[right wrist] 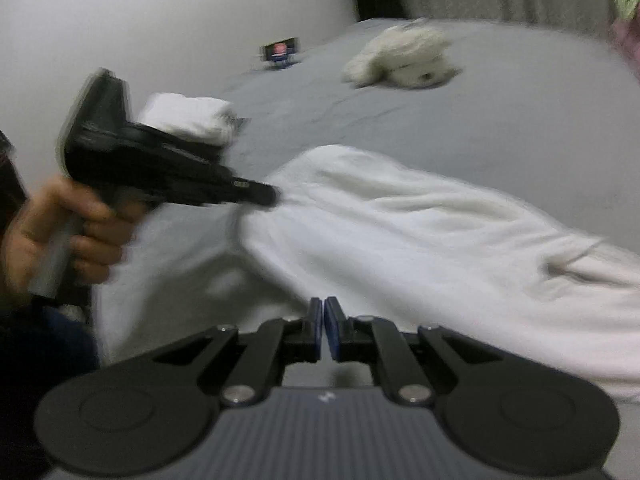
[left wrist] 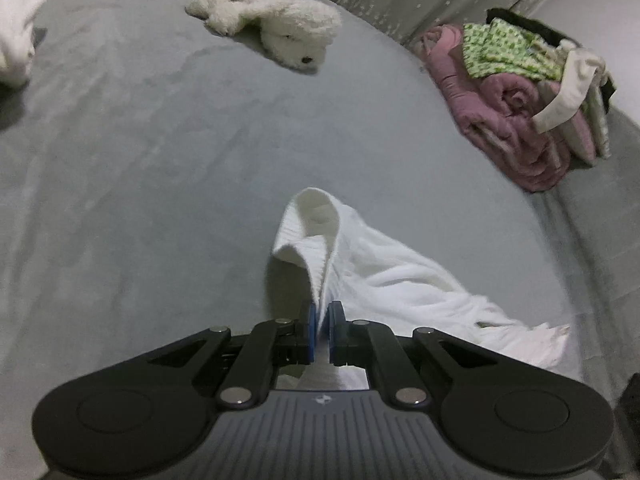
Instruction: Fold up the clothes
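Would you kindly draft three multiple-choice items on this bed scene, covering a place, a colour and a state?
1. Where does the fluffy cream plush toy lie?
A. on the grey bedsheet
B. on the clothes pile
C. in the tongs

2. What colour is the bulky quilted garment under the green patterned cloth?
A. blue
B. pink
C. black

3. The left tongs are:
A. wide open
B. out of view
C. shut on the white fleecy garment

Answers: 1 A, it rests alone on the sheet; 2 B, pink folds show; 3 C, white cloth is pinched between the blue pads.
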Available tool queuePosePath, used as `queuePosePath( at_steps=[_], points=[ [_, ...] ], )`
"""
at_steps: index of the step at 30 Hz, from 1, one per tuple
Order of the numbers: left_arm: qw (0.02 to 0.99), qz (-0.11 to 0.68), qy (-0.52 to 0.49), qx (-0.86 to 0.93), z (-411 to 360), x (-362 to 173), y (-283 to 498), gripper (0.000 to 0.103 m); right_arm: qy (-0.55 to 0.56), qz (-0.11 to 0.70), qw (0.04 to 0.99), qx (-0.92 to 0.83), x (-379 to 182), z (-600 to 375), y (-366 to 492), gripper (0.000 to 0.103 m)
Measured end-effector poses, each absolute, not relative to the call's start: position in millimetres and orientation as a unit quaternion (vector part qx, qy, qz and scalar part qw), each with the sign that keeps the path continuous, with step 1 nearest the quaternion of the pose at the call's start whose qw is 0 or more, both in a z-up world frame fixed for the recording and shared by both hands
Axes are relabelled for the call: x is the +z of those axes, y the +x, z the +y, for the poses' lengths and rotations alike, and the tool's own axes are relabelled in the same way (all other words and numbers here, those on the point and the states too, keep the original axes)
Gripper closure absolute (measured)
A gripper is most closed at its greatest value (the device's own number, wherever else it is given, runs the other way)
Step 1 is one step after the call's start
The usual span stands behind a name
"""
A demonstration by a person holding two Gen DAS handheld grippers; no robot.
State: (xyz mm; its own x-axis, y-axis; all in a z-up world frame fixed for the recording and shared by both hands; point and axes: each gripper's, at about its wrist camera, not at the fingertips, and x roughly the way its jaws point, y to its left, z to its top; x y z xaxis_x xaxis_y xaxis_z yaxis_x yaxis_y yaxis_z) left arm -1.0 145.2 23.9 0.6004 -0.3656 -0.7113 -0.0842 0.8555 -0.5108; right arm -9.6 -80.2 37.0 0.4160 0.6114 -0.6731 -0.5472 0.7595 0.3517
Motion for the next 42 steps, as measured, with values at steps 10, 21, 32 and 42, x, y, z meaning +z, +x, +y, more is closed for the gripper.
queuePosePath(
  at_steps=[10,21,32,42],
  points=[
    [0.857,0.451,-0.24,-0.069,139.2,14.5,2.8,0.098,-0.041,0.418,0.857,0.298,24.8,-65.1,-8.2,0.056],
    [0.847,0.454,-0.268,-0.065,146.3,10.5,1.4,0.098,-0.11,0.422,0.865,0.249,-0.3,-48.7,-0.6,0.093],
    [0.847,0.431,-0.301,-0.074,165.9,20.5,-4.2,0.098,0.02,0.406,0.857,0.318,43.6,-73.0,-7.8,0.097],
    [0.846,0.453,-0.273,-0.072,163.4,14.6,-5.0,0.098,-0.055,0.475,0.815,0.327,6.9,-46.9,-10.8,0.097]
  ],
)
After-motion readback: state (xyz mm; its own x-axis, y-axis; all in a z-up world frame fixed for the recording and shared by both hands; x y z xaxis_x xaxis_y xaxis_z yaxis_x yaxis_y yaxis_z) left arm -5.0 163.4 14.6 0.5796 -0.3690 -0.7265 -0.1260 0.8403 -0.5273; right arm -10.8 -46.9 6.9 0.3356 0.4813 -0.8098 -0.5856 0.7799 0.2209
